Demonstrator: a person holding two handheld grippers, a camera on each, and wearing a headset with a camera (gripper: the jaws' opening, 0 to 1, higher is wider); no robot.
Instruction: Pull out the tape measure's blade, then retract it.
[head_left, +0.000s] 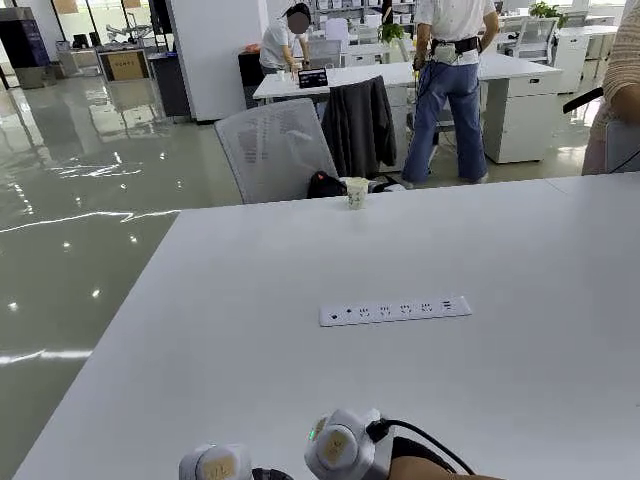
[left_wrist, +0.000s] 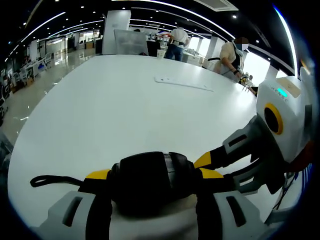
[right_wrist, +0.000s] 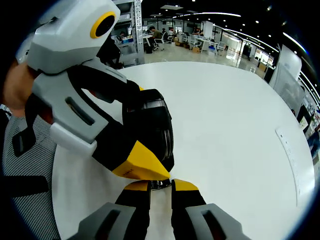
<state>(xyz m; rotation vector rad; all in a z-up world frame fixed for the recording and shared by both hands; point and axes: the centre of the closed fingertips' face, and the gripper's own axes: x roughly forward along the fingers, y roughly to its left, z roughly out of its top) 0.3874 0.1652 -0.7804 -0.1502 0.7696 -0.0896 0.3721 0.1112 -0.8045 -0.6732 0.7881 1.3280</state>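
Observation:
A black and yellow tape measure (left_wrist: 150, 186) sits between the jaws of my left gripper (left_wrist: 152, 175), which is shut on its case. A black wrist strap (left_wrist: 50, 180) trails off to the left. In the right gripper view the same tape measure (right_wrist: 147, 132) is held by the left gripper (right_wrist: 75, 107) from the upper left. My right gripper (right_wrist: 161, 189) meets the case's yellow mouth and is shut on the small metal blade tip (right_wrist: 161, 183). Hardly any blade is out. Both grippers show at the head view's bottom edge, left (head_left: 215, 465) and right (head_left: 340, 445).
The white table (head_left: 250, 330) carries a flat white power strip (head_left: 395, 310) in the middle and a paper cup (head_left: 357, 192) at its far edge. A grey mesh chair (head_left: 275, 150) stands behind it. People stand at desks further back.

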